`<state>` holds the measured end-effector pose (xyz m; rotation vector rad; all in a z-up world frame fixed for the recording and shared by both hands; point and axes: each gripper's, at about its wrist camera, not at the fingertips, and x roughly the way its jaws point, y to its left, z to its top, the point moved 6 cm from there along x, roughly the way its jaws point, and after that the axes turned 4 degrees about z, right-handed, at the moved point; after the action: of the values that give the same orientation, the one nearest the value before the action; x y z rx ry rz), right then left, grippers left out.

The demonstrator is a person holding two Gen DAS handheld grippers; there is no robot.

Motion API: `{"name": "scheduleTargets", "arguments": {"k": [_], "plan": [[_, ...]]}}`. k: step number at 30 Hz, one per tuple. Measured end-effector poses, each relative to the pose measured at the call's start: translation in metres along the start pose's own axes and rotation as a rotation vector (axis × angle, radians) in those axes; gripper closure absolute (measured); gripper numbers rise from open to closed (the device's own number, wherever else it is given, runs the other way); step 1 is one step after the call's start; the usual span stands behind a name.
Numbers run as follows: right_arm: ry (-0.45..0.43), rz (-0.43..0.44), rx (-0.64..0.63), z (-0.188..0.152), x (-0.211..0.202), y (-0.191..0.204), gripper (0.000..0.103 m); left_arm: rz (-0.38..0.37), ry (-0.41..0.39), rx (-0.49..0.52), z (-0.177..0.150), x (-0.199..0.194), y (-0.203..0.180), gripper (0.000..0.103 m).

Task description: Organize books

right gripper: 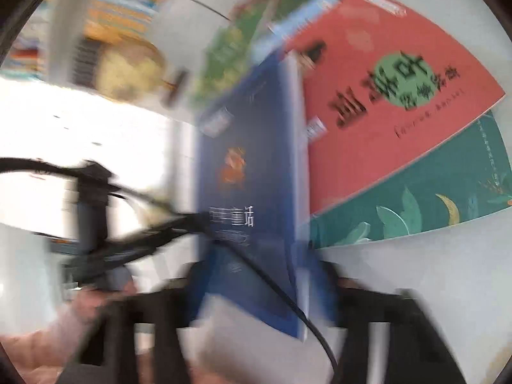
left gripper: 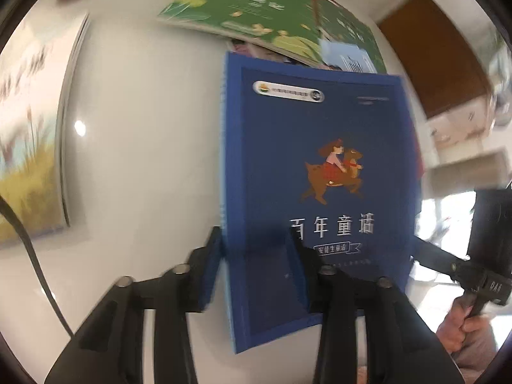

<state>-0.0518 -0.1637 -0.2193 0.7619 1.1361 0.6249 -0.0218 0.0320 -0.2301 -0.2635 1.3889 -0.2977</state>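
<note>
From my left camera, the left claw (left gripper: pixel 256 249) sits nearest, its jaws drawn in on the near left edge of the blue book (left gripper: pixel 320 166): one finger lies outside the spine, the other on the cover over the white title characters. I read that as a grip on the book. The cover shows a child riding a deer, and the book runs away from me across the white counter (left gripper: pixel 137 166).

At the right edge of that view, the right claw (left gripper: pixel 425 249) comes in from the side with one thin finger reaching the book's right edge, and a hand (left gripper: pixel 460 326) holds its handle below.

From my right camera everything is smeared by motion, but the same blue book (right gripper: pixel 252 166) stands between this claw's (right gripper: pixel 265 275) fingers, which are narrowed onto its near corner; a black cable (right gripper: pixel 288 300) crosses in front of the cover.

Further out on the counter, a red book (right gripper: pixel 393 96) lies overlapping a teal book (right gripper: pixel 448 192) printed with leaves, just beside the blue one. Beyond the blue book's far end, a green book (left gripper: pixel 249 9) lies tilted on other books. Well off to the left in the left view lies a pale illustrated book (left gripper: pixel 28 147).
</note>
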Motion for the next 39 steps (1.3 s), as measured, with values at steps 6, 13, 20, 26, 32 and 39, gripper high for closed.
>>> {"name": "scheduleTargets", "arguments": {"k": [6, 13, 20, 26, 32, 39], "plan": [[0.036, -0.04, -0.049, 0.004, 0.011, 0.0, 0.082, -0.033, -0.005, -0.045, -0.004, -0.005, 0.007, 0.076], [0.023, 0.006, 0.0, 0.007, 0.012, -0.01, 0.082, -0.073, -0.052, -0.041, -0.005, -0.025, 0.004, 0.083], [0.018, -0.036, -0.11, 0.009, 0.009, 0.019, 0.085, -0.098, -0.138, -0.01, 0.01, -0.052, -0.012, 0.085], [0.01, -0.05, -0.175, 0.016, 0.0, 0.042, 0.086, -0.135, -0.194, -0.013, 0.021, -0.075, -0.012, 0.085], [-0.007, -0.042, -0.241, 0.026, 0.006, 0.071, 0.086, -0.116, -0.195, 0.043, 0.018, -0.074, -0.02, 0.085], [-0.004, -0.104, -0.276, 0.03, 0.017, 0.076, 0.086, -0.108, -0.147, 0.027, 0.014, -0.07, -0.007, 0.084]]}}
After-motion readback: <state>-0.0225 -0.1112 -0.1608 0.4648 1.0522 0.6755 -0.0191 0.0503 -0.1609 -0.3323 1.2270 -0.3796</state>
